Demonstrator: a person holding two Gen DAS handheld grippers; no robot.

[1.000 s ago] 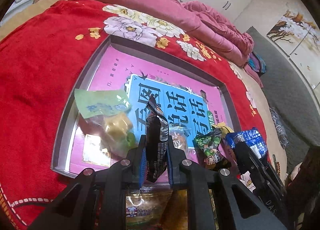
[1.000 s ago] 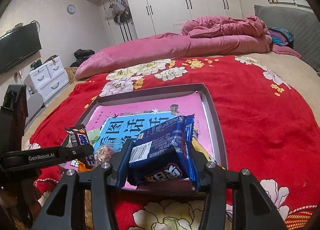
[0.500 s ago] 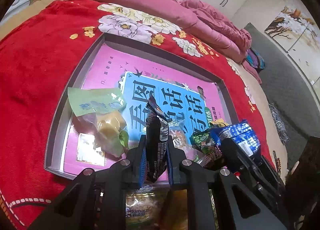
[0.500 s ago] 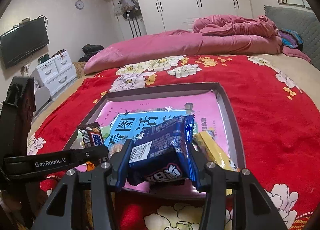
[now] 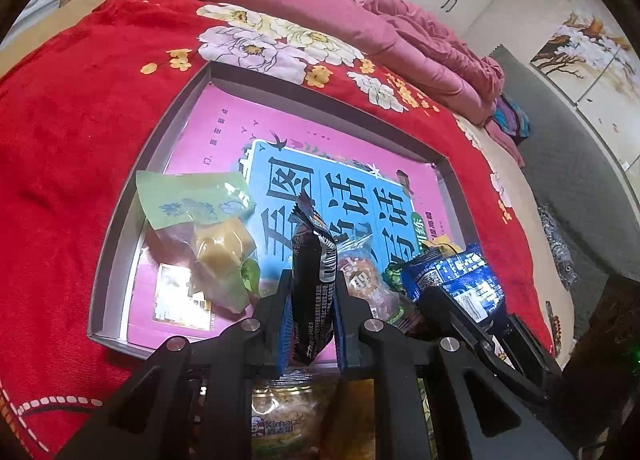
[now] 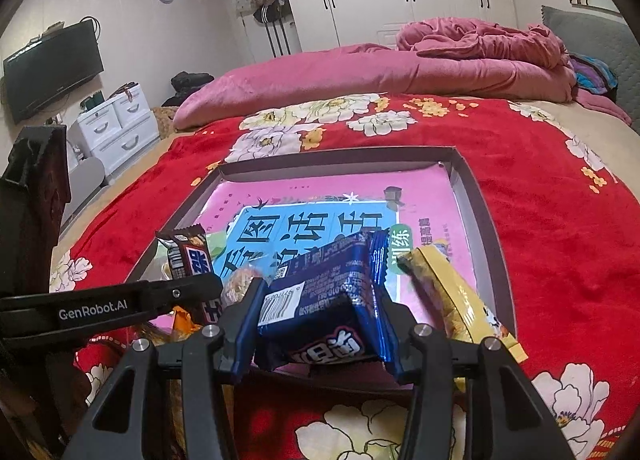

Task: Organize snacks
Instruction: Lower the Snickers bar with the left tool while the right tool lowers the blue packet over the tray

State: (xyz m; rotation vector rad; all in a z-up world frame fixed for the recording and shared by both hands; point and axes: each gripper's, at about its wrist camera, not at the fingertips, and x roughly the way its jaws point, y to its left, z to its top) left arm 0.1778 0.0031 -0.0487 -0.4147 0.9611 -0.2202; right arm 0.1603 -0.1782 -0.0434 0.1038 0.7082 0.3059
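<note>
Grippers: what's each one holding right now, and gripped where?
Left gripper pinches the dark snack bar at its lower half, upright. Right gripper clamps the blue snack packet across its two side edges.

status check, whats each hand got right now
Left tongs shut on black bar. Right tongs shut on blue pack. Both over tray; loose snacks crowd its near edge.

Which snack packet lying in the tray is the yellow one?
The long yellow packet at the tray's right side, beside the blue packet the right gripper holds.
</note>
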